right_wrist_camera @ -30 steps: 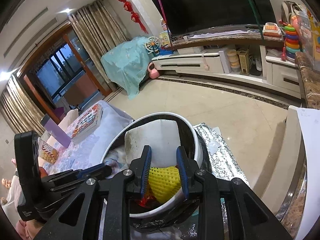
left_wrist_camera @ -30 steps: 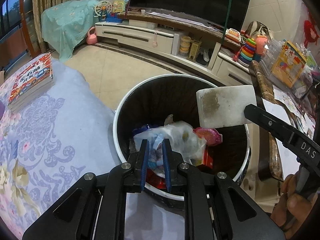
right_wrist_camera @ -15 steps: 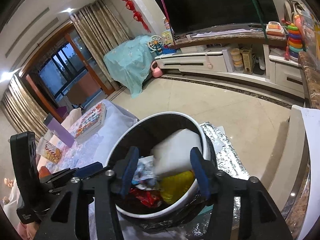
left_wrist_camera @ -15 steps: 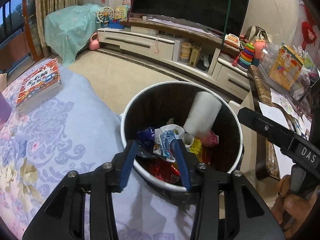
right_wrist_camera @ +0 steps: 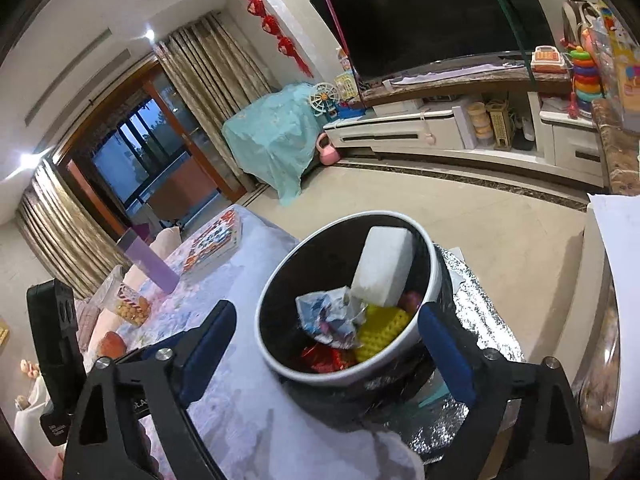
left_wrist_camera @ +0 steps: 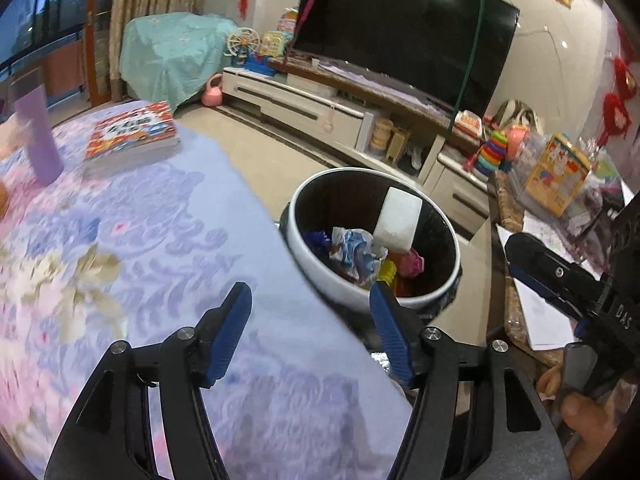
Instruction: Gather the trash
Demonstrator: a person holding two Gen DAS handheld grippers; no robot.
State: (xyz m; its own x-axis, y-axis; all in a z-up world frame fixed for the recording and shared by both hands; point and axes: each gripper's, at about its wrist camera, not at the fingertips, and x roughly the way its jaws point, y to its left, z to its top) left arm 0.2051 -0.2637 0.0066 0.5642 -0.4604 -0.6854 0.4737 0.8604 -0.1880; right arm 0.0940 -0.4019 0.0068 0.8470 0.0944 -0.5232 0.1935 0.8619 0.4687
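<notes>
— Looking down the left claw (left_wrist_camera: pixel 310 326), what does one see?

— Its blue-padded jaws are spreading apart with nothing between them. They hang over the edge of a desk (left_wrist_camera: pixel 168 240) covered in a lilac flowered cloth, and the trash bin (left_wrist_camera: pixel 320 280) stands just beyond that edge.

— And the right claw (right_wrist_camera: pixel 326 344)?

— Its jaws are also opening, already very wide, and nothing is held. Seen between its fingers, the bin (right_wrist_camera: pixel 434 276) sits lower down, a round one with a white rim and a dark inside.

— Where is the trash?

— Inside the bin. A white foam block (right_wrist_camera: pixel 384 266) leans upright against the far inner wall. In front of it lie a crumpled blue-and-white wrapper (right_wrist_camera: pixel 330 316), a yellow foam net (right_wrist_camera: pixel 380 332) and a red wrapper (right_wrist_camera: pixel 324 358), all touching one another in a heap.

— Does the left view agree?

— Yes: the foam block (left_wrist_camera: pixel 398 220) stands at the back of the bin and the crumpled wrapper (left_wrist_camera: pixel 354 252) lies beside it.

— What else is on the desk?

— A colourful book (left_wrist_camera: pixel 132 132) near the far edge and a purple cup (left_wrist_camera: pixel 38 136) beside it. The right view also shows a clear container of snacks (right_wrist_camera: pixel 132 304).

— Anything under the bin?

— A silvery sheet (right_wrist_camera: pixel 476 300) on the floor, showing on the bin's right side.
</notes>
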